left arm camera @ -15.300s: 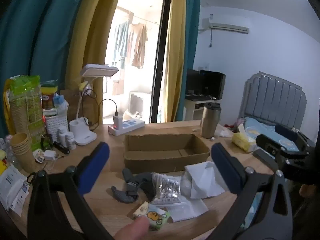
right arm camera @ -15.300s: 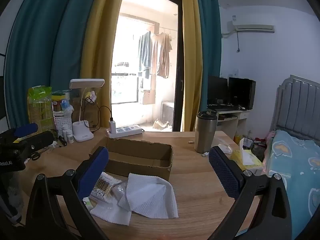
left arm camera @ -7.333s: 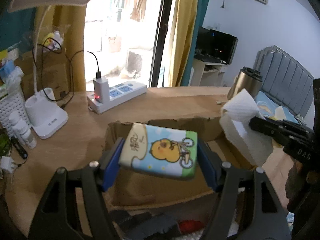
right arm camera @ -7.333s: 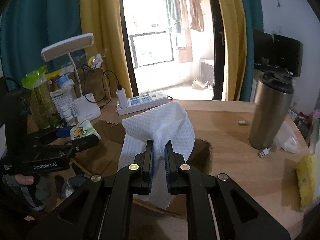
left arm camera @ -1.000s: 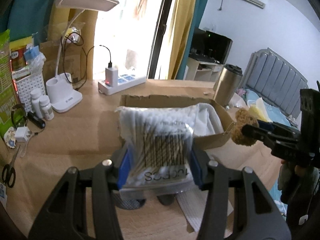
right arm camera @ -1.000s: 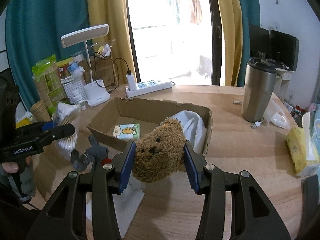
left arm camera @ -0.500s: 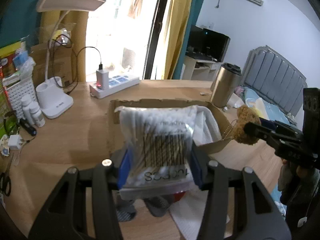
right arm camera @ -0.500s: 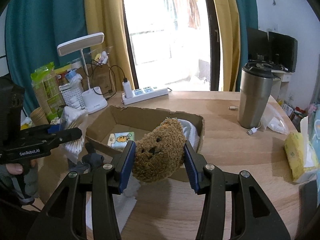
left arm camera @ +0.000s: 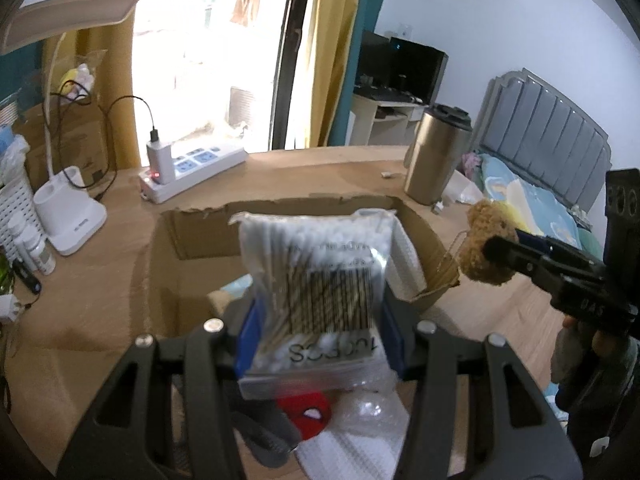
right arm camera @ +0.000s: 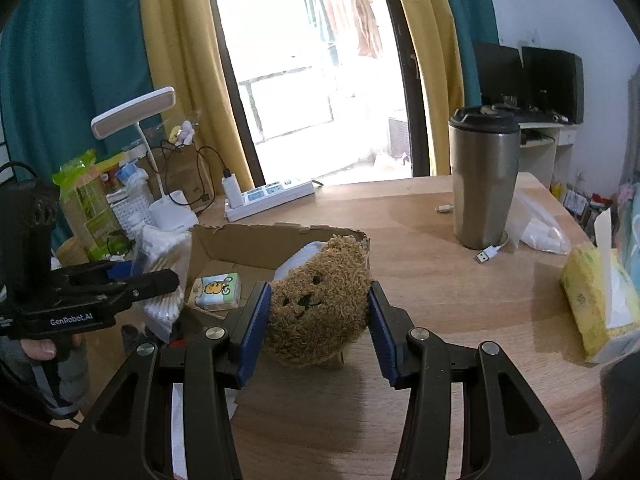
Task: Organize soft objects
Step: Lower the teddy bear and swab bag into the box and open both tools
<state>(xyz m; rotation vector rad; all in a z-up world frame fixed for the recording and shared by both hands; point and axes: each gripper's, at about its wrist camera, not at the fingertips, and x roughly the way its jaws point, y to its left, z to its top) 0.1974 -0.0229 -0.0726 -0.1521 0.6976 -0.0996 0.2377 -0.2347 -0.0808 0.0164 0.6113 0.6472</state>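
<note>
Two grippers are working at once, and we are holding each one level, pointing forward over the wooden surface (right arm camera: 420, 264). With the left gripper (left arm camera: 320, 336) we are clamping a clear bag of cotton swabs (left arm camera: 320, 280) between the blue pads, keeping the bag upright above the near edge of the cardboard box (left arm camera: 176, 232). With the right gripper (right arm camera: 318, 320) we are squeezing a brown plush toy (right arm camera: 320, 300) by its sides, its stitched face turned toward the camera, just at the box's right wall (right arm camera: 360, 240). In the left wrist view we are seeing that same toy (left arm camera: 484, 256) hanging beside the box's right corner. Inside the box, a small tissue pack with a duck print (right arm camera: 218, 289) and a white cloth (left arm camera: 404, 256) are lying on the bottom. Beyond the box, a steel tumbler (right arm camera: 484, 184) and a white power strip (right arm camera: 272, 196) are standing on the surface.
</note>
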